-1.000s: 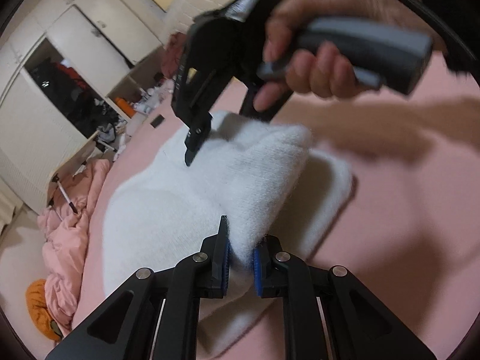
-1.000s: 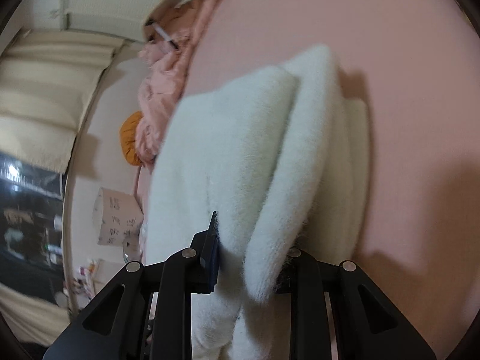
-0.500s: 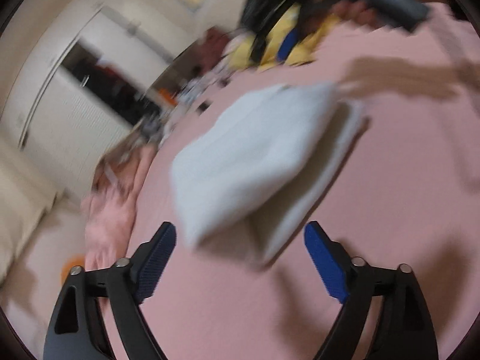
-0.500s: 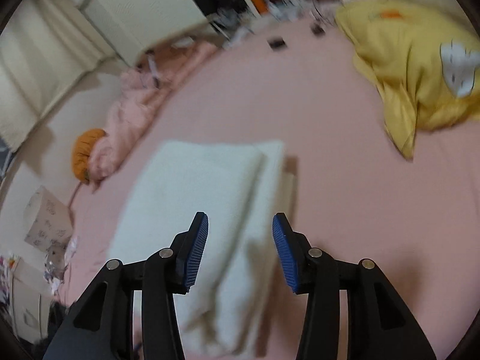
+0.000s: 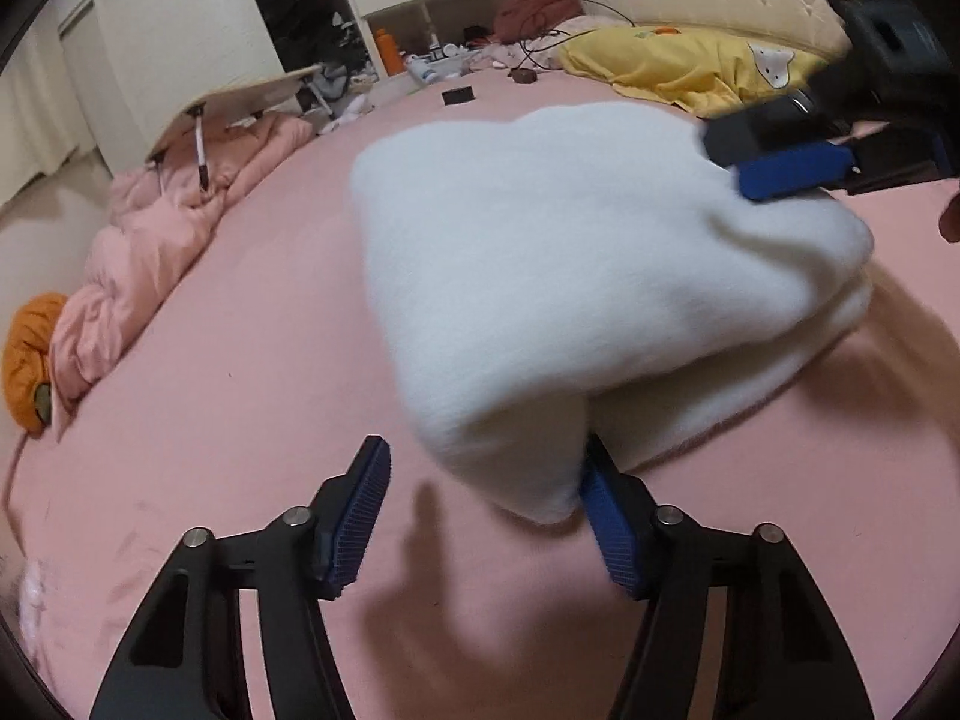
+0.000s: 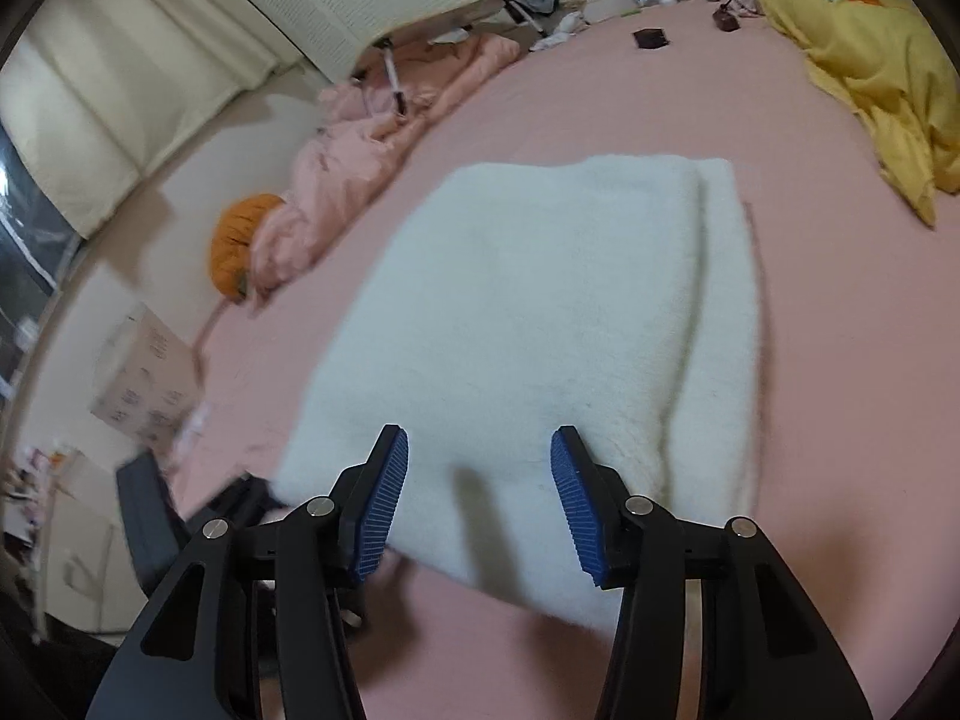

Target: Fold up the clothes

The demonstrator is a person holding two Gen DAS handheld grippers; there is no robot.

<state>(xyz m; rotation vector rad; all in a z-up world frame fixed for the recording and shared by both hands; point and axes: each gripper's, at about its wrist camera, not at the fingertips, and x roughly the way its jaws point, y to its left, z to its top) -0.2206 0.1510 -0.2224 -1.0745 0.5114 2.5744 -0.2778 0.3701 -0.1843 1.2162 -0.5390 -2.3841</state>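
Observation:
A white fluffy garment (image 5: 558, 276) lies folded in layers on the pink bed sheet (image 5: 240, 396). It also shows in the right wrist view (image 6: 540, 312). My left gripper (image 5: 486, 516) is open at its near corner, and the corner hangs between the jaws against the right pad. My right gripper (image 6: 480, 495) is open just above the garment's near edge. In the left wrist view its blue pad (image 5: 792, 171) rests at the garment's far right side.
A yellow blanket (image 5: 678, 69) lies at the far right of the bed. A pink quilt (image 5: 156, 264) and an orange cushion (image 5: 27, 354) lie off the left edge. A small black object (image 5: 459, 97) lies on the sheet beyond the garment. A cardboard box (image 6: 147, 384) stands on the floor.
Both grippers let go of the white garment and opened. They drew back, then came close to it again; the garment now lies folded on the bed.

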